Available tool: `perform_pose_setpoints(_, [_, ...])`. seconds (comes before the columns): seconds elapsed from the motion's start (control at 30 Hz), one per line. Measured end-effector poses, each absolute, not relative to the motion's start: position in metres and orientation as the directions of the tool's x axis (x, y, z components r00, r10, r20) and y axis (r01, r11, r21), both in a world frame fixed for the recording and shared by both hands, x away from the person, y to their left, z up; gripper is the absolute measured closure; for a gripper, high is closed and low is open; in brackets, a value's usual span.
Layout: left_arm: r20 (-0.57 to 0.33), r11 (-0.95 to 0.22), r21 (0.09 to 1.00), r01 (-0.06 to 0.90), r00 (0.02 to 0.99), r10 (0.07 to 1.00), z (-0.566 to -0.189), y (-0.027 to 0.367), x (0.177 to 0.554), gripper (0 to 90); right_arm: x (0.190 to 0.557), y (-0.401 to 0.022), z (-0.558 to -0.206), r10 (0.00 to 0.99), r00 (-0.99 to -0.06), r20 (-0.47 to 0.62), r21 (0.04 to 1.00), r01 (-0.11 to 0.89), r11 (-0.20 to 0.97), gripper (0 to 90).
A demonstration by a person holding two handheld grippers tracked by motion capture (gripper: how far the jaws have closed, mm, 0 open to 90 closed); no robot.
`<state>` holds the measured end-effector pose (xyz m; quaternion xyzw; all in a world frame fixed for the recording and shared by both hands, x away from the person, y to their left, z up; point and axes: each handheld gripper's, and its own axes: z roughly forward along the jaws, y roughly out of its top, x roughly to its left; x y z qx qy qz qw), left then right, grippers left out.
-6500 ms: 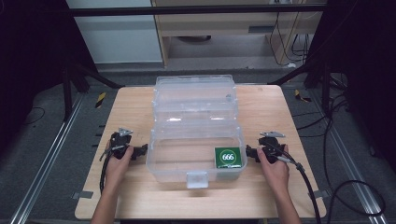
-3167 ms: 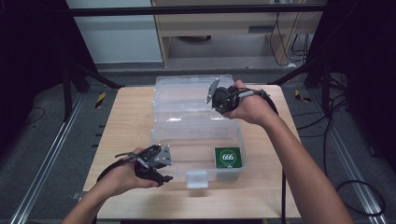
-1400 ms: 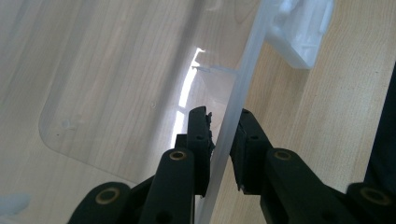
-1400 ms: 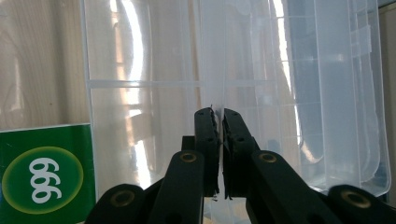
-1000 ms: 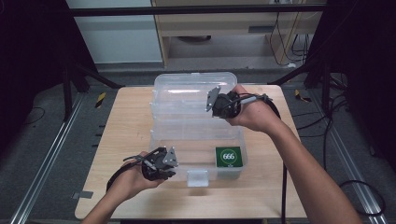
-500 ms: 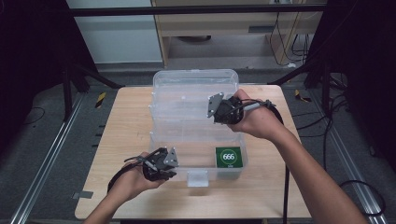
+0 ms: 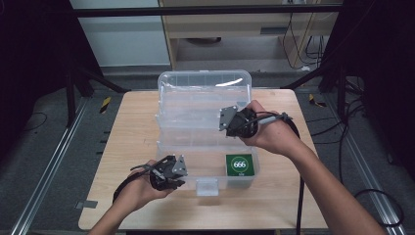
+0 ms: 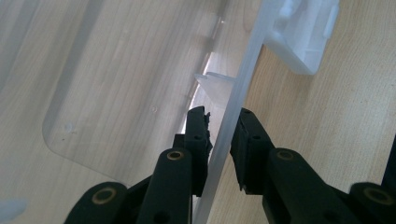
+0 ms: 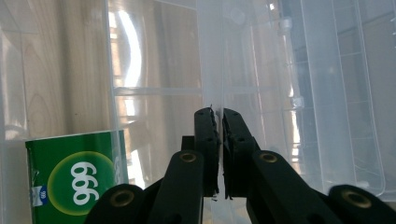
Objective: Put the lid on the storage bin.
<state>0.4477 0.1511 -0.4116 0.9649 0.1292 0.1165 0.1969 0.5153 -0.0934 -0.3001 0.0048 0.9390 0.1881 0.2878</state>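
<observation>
We see a dim workroom with dark frame posts and a pale wooden tabletop at its middle. On the tabletop stands a clear plastic storage box, our landmark, with its clear hinged lid raised at the box's far side. Inside the box, in its near right corner, lies a green square packet with white digits; in the right gripper view it sits low on the left. A white latch tab hangs on the middle of the box's near wall.

Our left gripper is at the box's near left rim. In the left gripper view its jaws straddle the thin clear wall, one inside and one outside, and the left gripper clamps that rim between its pads.

Our right gripper is above the box's far right part, just in front of the lid. In the right gripper view the right gripper has its jaws pressed together on a thin clear edge of the lid.
</observation>
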Motion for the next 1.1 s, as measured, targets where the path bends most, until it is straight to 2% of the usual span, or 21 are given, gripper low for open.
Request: perform_pose_setpoints(1.1, [0.188, -0.89, 0.41, 0.199, 0.936, 0.296, -0.413, 0.151, 0.445, 75.7, 0.485, -0.102, -0.311, 0.142, -0.821, -0.554, 0.407, -0.118, 0.906, 84.3])
